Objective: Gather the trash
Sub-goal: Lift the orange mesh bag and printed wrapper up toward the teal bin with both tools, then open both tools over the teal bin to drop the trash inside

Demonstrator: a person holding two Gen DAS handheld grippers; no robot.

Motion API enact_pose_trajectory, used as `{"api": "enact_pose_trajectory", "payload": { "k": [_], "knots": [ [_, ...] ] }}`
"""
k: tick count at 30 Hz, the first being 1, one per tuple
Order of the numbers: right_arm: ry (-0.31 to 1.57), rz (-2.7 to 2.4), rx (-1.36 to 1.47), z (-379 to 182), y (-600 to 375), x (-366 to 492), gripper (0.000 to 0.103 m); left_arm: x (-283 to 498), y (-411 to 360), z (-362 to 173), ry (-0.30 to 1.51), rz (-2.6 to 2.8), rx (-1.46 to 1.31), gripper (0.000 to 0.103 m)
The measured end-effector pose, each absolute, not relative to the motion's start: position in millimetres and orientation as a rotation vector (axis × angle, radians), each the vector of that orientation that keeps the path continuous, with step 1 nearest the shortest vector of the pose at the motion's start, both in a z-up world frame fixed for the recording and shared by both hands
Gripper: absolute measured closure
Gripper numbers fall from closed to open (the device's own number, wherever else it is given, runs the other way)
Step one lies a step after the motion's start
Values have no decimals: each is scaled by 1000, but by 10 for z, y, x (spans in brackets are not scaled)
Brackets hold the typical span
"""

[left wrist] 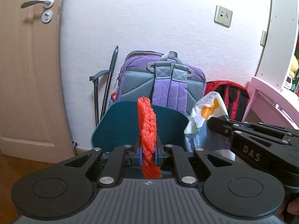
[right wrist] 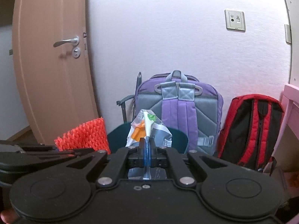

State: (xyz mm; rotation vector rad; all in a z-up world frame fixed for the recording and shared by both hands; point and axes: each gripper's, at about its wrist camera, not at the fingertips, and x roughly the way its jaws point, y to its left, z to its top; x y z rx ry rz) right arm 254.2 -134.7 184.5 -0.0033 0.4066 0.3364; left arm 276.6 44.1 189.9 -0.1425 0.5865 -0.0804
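White wall backed the teal bin (left wrist: 119, 127). Just short of its rim, left gripper (left wrist: 148, 152) pinched upright orange foam netting (left wrist: 147, 128); right gripper (right wrist: 147, 150) clamped a crumpled wrapper (right wrist: 149, 130) alongside.

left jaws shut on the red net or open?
Shut on it: the left gripper pads pinch the red foam net, which stands upright between them.

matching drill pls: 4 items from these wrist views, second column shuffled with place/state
1. red foam net
2. snack wrapper
3. purple backpack
4. red backpack

A. clamped in right tongs
B. against the wall, next to the pink furniture
C. clamped in left tongs
D. against the wall, behind the teal bin

Pairs: 1-C, 2-A, 3-D, 4-B
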Motion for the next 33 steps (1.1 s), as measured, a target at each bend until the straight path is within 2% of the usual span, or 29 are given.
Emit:
{"api": "enact_pose_trajectory", "payload": {
  "k": [16,26,28,31,33],
  "knots": [
    [574,313,37,1097,-1201,3613,99,3805,382,1137,740,-54,-102,92],
    [629,319,43,952,-1244,3704,82,3941,391,872,807,-81,-105,92],
    [621,322,51,972,-1269,3684,71,3934,390,869,811,-80,-109,92],
    [611,328,62,1019,-1312,3629,71,3915,391,880,814,-88,-121,91],
    [605,328,66,1052,-1341,3574,71,3889,376,898,812,-90,-116,87]
  ]
}}
